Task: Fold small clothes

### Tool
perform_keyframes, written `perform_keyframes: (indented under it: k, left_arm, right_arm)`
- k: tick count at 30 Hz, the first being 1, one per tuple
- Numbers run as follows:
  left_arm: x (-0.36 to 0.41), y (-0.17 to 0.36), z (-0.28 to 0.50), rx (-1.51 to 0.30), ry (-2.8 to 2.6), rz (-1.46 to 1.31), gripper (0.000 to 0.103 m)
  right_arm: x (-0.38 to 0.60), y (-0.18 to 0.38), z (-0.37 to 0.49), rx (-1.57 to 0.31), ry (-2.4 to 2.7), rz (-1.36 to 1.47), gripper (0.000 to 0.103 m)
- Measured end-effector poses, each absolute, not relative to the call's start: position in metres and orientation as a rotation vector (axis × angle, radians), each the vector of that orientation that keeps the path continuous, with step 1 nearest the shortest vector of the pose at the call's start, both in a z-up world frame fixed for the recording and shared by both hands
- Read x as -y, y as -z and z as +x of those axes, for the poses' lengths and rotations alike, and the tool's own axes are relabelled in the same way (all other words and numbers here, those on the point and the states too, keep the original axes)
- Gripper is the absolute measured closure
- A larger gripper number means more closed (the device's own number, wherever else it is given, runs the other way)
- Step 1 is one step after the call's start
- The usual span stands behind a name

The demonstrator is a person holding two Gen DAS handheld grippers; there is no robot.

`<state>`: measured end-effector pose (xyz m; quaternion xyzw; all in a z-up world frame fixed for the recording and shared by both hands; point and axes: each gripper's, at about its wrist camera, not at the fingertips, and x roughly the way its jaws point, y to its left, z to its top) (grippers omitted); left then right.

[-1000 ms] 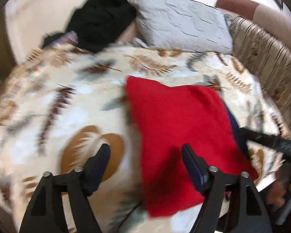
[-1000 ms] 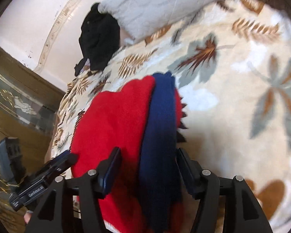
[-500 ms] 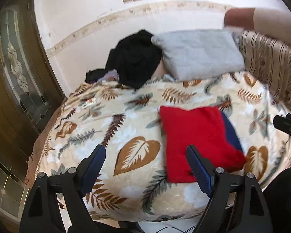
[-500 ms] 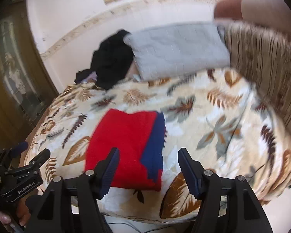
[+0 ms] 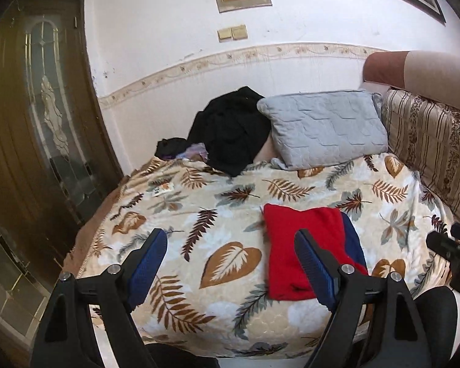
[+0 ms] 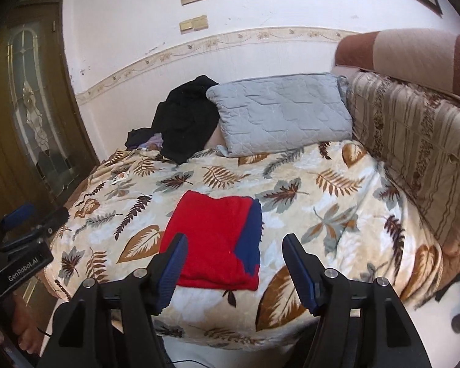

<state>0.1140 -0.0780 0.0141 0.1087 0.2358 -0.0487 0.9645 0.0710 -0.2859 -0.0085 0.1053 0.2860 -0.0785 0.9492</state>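
Note:
A folded red garment [image 5: 303, 245] with a dark blue strip along its right side lies flat on the leaf-patterned blanket [image 5: 199, 202], near the front edge. My left gripper [image 5: 230, 236] hangs open above and in front of the bed, with nothing between its blue pads. In the right wrist view the same red garment [image 6: 214, 242] lies beyond my right gripper [image 6: 234, 239], which is also open and holds nothing. Both grippers are clear of the cloth. The other gripper's body shows at each view's edge.
A heap of black clothes [image 5: 230, 128] and a grey quilted pillow [image 5: 322, 128] lie against the back wall. A striped sofa back [image 5: 429, 141] bounds the right side. A wooden door with a glass panel [image 5: 46, 122] stands on the left. A bare foot [image 6: 24, 328] shows on the floor.
Both grippers have pulled up and back from the folded red garment, which now looks small and far. Their jaws stand a little wider. The garment has stayed where it lay.

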Motion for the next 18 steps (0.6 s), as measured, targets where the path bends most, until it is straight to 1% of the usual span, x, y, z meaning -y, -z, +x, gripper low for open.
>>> perform_keyframes:
  k: [4, 18]
  left_arm:
    - [0.075, -0.019, 0.104, -0.471, 0.091, 0.209, 0.018]
    - [0.065, -0.034, 0.072, -0.423, 0.06, 0.198, 0.018]
  right_arm:
    - [0.28, 0.009, 0.059, -0.608, 0.17, 0.219, 0.035]
    - [0.267, -0.002, 0.028, -0.592, 0.179, 0.234, 0.035]
